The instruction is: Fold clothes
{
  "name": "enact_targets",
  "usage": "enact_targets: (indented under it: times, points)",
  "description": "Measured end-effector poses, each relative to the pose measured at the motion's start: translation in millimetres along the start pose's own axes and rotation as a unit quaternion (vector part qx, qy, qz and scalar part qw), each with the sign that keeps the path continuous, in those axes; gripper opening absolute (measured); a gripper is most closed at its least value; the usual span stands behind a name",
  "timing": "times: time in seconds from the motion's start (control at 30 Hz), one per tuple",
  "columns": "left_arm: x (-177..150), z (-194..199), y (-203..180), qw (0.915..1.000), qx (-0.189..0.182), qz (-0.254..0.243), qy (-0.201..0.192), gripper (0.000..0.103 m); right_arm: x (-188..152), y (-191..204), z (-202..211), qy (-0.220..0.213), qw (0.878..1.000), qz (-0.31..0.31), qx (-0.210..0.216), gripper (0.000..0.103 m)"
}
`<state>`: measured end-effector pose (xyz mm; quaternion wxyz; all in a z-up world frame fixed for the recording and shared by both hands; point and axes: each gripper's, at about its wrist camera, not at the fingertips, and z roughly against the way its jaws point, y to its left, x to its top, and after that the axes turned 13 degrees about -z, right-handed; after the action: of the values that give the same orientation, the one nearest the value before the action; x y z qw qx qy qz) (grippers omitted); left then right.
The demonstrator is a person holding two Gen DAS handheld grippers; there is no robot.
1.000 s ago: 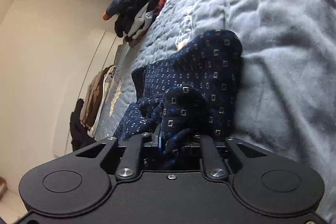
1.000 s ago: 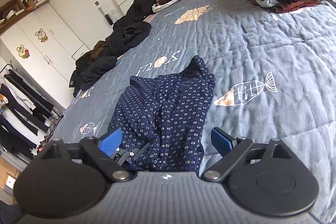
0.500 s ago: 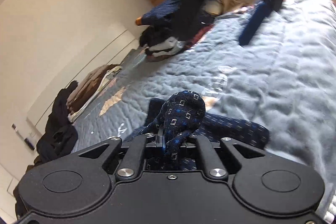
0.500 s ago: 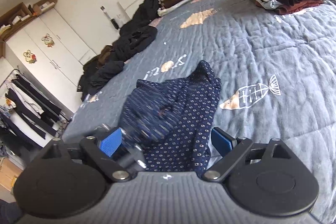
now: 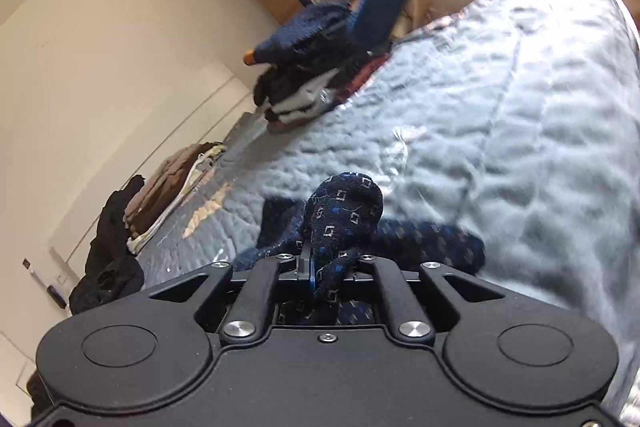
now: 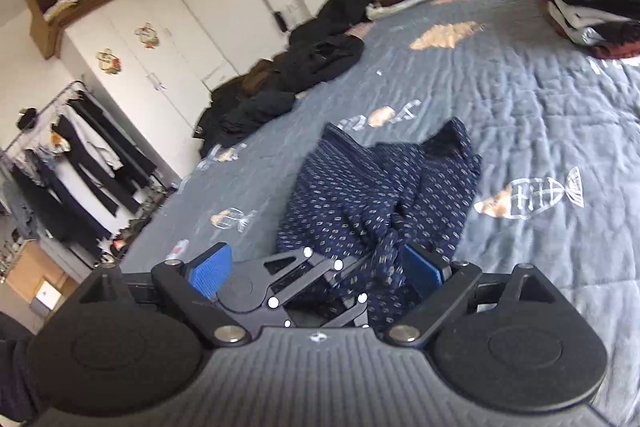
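Covering bed, grey fish-print quilt (image 6: 540, 107), white wardrobe (image 6: 140, 55)

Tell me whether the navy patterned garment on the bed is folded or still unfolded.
Not folded. The navy patterned garment lies rumpled and creased on the grey quilt, one bunched end pinched in the shut left gripper.

White wardrobe (image 6: 160, 67), clothes rack (image 6: 60, 163), pale walls (image 5: 100, 107)

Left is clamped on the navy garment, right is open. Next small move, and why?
Probably close the right gripper on the fold of the navy patterned garment beside its right pad. The left gripper is already shut on a bunched corner, and most of the cloth lies crumpled on the bed quilt, so spreading needs a second grip.
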<state>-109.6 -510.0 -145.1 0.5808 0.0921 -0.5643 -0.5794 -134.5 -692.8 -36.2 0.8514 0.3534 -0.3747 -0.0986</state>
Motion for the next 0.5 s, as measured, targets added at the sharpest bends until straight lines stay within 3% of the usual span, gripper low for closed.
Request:
enact_targets:
  times: [0.27, 0.5]
  points:
    - [12.0, 1.3, -11.0, 0.9996, 0.002, 0.008, -0.027, 0.008, 3.6, -8.1, 11.2, -0.012, 1.0, -0.019, -0.001, 0.092]
    - [-13.0, -21.1, -55.4, 0.9972, -0.05, -0.052, 0.021, 0.008, 1.7, -7.2, 2.5, 0.001, 1.0, -0.012, -0.013, 0.092]
